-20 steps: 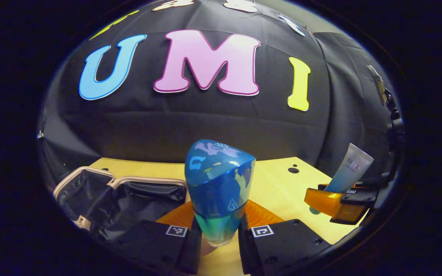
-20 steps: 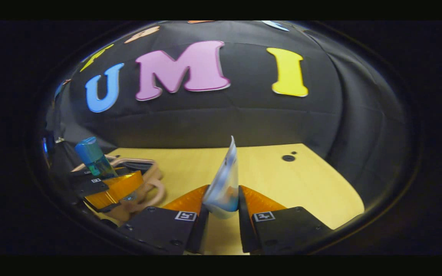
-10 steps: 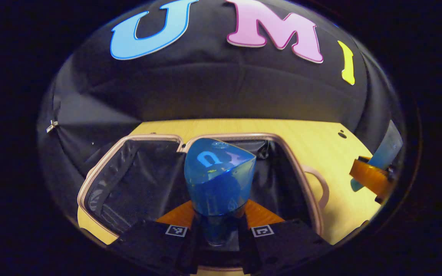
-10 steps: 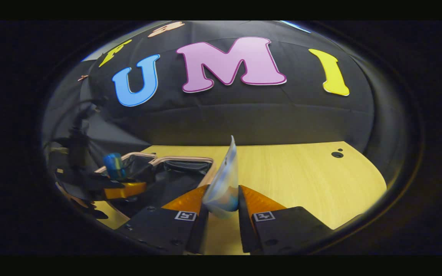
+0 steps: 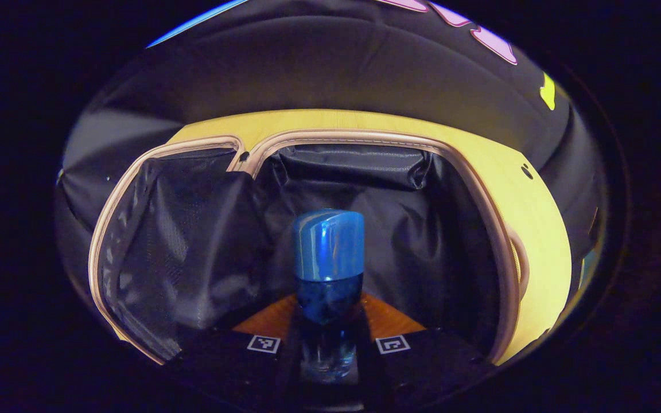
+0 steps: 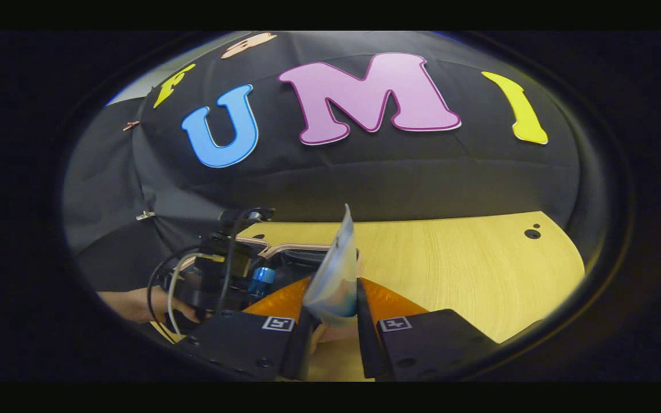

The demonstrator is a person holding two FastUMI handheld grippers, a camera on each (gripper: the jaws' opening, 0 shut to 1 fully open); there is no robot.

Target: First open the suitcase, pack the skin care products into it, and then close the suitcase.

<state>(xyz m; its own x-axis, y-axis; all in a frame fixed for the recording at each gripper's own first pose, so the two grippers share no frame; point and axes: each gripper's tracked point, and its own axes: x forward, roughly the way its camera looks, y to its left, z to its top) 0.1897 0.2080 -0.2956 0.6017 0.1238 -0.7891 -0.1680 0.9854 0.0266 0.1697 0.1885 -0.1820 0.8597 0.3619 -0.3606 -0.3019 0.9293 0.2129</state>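
In the left gripper view the open suitcase [image 5: 502, 229], beige-rimmed with black lining, lies below me. My left gripper [image 5: 328, 338] is shut on a blue bottle [image 5: 329, 258] with a rounded blue cap, held over the right-hand half of the case. In the right gripper view my right gripper [image 6: 330, 318] is shut on a pale squeeze tube [image 6: 336, 275], crimped end up. To its left the other gripper [image 6: 216, 281], held by a hand [image 6: 129, 304], dips the blue bottle [image 6: 261, 281] into the suitcase [image 6: 290, 248].
The suitcase rests on a light wooden table [image 6: 468, 269] with small dark holes [image 6: 532, 233] near its far right corner. Black cloth walls close the booth behind and to the sides. The left half of the case [image 5: 175, 241] has a mesh lining.
My left gripper has tilted down and moved over the suitcase with the blue bottle, now low in the right half. The right gripper has swung left toward the case, still holding the tube.
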